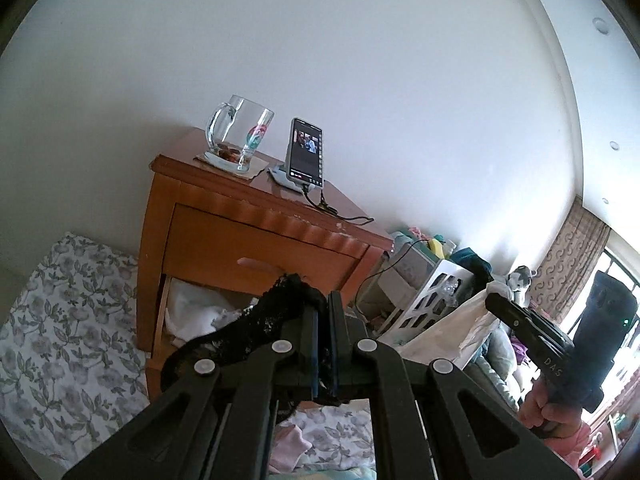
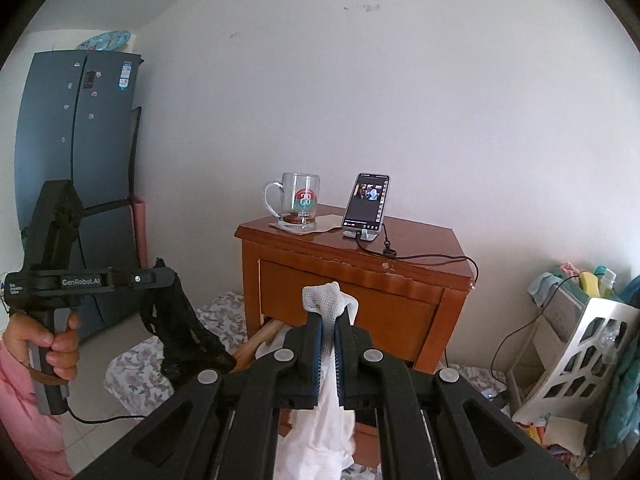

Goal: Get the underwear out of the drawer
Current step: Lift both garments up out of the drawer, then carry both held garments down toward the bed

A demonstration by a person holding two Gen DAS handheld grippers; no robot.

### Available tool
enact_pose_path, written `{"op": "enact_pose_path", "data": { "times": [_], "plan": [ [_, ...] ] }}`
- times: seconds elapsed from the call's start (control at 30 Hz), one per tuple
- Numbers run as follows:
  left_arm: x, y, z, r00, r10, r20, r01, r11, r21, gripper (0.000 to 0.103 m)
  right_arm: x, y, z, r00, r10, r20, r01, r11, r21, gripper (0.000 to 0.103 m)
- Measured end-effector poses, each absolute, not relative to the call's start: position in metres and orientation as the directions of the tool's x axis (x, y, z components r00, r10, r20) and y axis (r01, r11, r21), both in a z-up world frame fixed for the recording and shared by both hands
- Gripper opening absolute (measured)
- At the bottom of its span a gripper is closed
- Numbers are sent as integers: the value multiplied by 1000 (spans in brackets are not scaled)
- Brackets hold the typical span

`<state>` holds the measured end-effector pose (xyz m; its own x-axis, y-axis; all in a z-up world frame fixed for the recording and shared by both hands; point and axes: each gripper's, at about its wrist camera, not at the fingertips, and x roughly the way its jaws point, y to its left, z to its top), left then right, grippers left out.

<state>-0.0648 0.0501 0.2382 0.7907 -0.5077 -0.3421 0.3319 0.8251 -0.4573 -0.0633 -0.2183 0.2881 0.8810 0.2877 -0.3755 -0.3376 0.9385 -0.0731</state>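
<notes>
A: We see the left gripper [image 1: 324, 312] clamped on a black lace pair of underwear [image 1: 256, 328], low in the centre of the left wrist view. The lace drapes to the lower left of the jaws. Behind it the lower drawer [image 1: 192, 316] of the orange-brown wooden nightstand [image 1: 256, 232] stands open, with white cloth inside.

B: The right gripper [image 2: 328, 320] pinches a white mesh pair of underwear [image 2: 326, 300], centre of the right wrist view. A tuft stands above the fingertips; the rest hangs below the jaws. Both garments appear clear of the drawer.

A: To do this step well, we judge that both grips should stay firm and the hanging ends be carried free of the drawer front, since lace could snag on the wood.

B: We also keep clear of the clear glass mug [image 2: 298, 206] and the propped black smartphone [image 2: 366, 204] on the nightstand top.

A: Only the right view shows the whole left tool at centre left, the hand [image 2: 56, 344] on its grip, and a dark blue refrigerator [image 2: 76, 160] at upper left.

B: Only the left view shows the floral grey-and-white bedding [image 1: 60, 320] at lower left and a curtained window at far right.
</notes>
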Motion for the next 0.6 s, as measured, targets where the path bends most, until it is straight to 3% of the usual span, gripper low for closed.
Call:
{"op": "enact_pose_path", "data": {
  "times": [0.3, 0.6],
  "plan": [
    [-81, 44, 237, 776, -525, -349, 345, 817, -463, 4, -88, -221, 297, 888, 298, -349, -342, 937, -71, 6],
    [-76, 38, 217, 742, -541, -395, 335, 811, -480, 4, -76, -220, 266, 841, 302, -449, -349, 937, -24, 6]
  ]
}}
